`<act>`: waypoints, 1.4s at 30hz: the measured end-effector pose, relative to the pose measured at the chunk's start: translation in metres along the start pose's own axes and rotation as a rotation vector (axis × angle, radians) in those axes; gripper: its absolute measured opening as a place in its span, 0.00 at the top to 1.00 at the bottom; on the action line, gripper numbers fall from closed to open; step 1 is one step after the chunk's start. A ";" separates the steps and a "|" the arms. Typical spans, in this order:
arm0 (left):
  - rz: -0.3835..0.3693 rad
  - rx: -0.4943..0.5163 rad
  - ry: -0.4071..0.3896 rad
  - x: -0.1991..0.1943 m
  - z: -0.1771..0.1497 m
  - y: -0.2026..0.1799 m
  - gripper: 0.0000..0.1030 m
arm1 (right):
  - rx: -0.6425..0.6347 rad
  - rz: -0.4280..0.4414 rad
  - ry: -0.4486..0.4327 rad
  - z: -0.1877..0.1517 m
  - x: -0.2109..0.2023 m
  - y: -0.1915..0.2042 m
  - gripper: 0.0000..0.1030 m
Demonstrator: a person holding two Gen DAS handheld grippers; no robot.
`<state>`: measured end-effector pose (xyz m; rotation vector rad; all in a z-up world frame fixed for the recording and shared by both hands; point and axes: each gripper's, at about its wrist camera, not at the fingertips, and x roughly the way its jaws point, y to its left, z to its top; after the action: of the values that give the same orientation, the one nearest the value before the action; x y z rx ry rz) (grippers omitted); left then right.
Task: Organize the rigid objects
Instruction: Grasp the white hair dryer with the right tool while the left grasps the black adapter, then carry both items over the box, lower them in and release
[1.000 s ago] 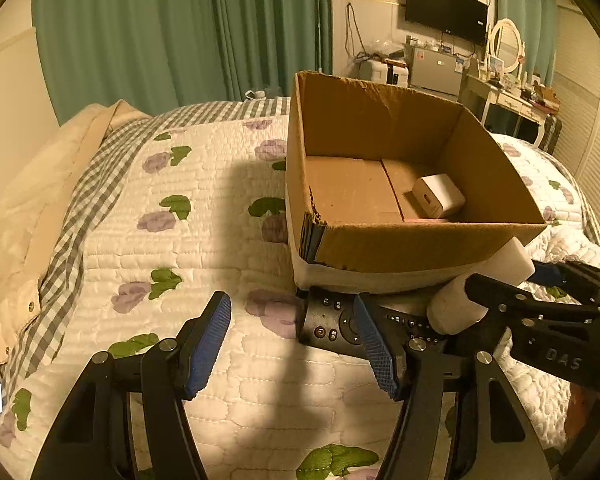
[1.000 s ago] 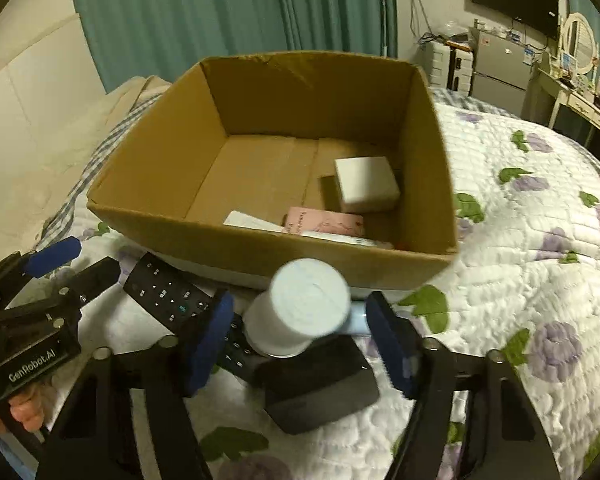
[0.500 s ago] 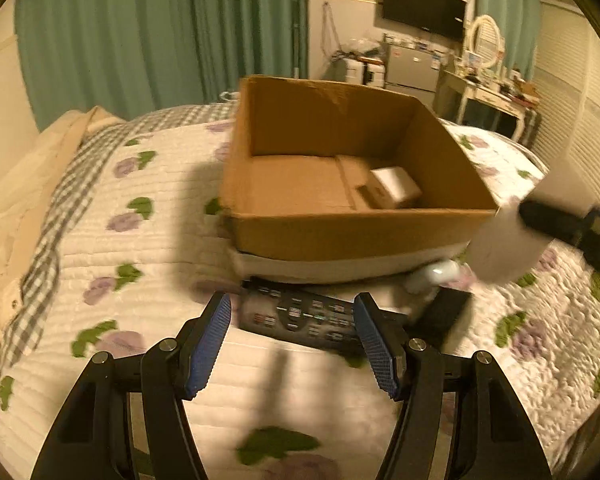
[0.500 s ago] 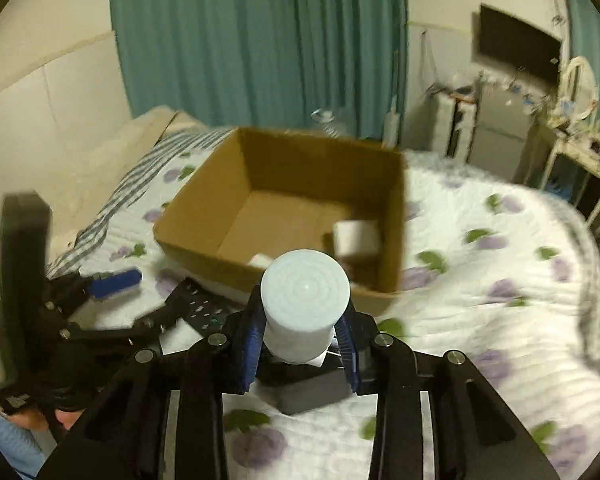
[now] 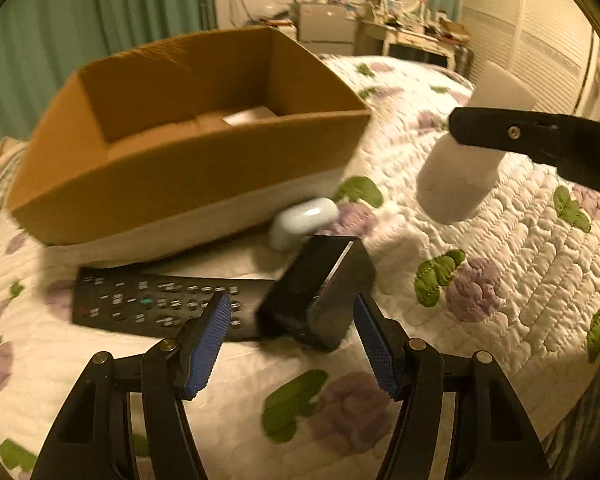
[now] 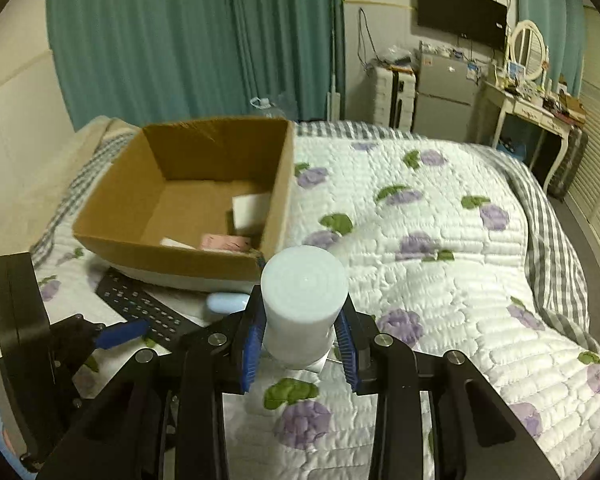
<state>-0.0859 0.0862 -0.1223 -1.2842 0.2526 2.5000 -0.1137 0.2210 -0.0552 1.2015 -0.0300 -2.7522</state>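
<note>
right gripper [image 6: 300, 340] is clamped on a white cylinder [image 6: 303, 304], held above the quilt [image 6: 440, 280]. left gripper [image 5: 292, 340] is spread wide with nothing in it, a black box [image 5: 320, 292] just ahead, remote [image 5: 156, 304] at its 10 o'clock, cardboard box [image 5: 172, 184] at 11.

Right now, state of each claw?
Left claw: open, holding nothing, the black box just ahead.
Right claw: closed on the white cylinder.
</note>
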 end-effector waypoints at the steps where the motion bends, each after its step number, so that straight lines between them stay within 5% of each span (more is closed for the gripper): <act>1: -0.008 0.007 0.006 0.004 0.002 -0.002 0.35 | 0.006 0.000 0.007 -0.001 0.001 -0.002 0.68; 10: -0.052 0.032 0.045 0.035 0.013 -0.010 0.36 | 0.005 -0.007 0.031 -0.003 0.010 -0.002 0.68; 21: -0.044 0.024 0.001 -0.003 0.001 -0.007 0.60 | 0.005 0.006 -0.019 0.000 -0.013 0.005 0.68; 30: -0.023 0.048 0.008 0.004 0.003 -0.011 0.60 | 0.006 0.011 -0.026 0.000 -0.014 0.001 0.68; 36: -0.041 0.032 0.079 0.037 0.008 -0.008 0.46 | 0.019 0.007 -0.012 -0.001 -0.009 -0.004 0.68; 42: -0.046 0.037 0.059 0.034 0.005 -0.011 0.56 | 0.009 0.008 -0.010 -0.002 -0.009 -0.001 0.68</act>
<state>-0.1043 0.1044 -0.1475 -1.3359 0.2782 2.4101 -0.1068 0.2227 -0.0499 1.1871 -0.0483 -2.7537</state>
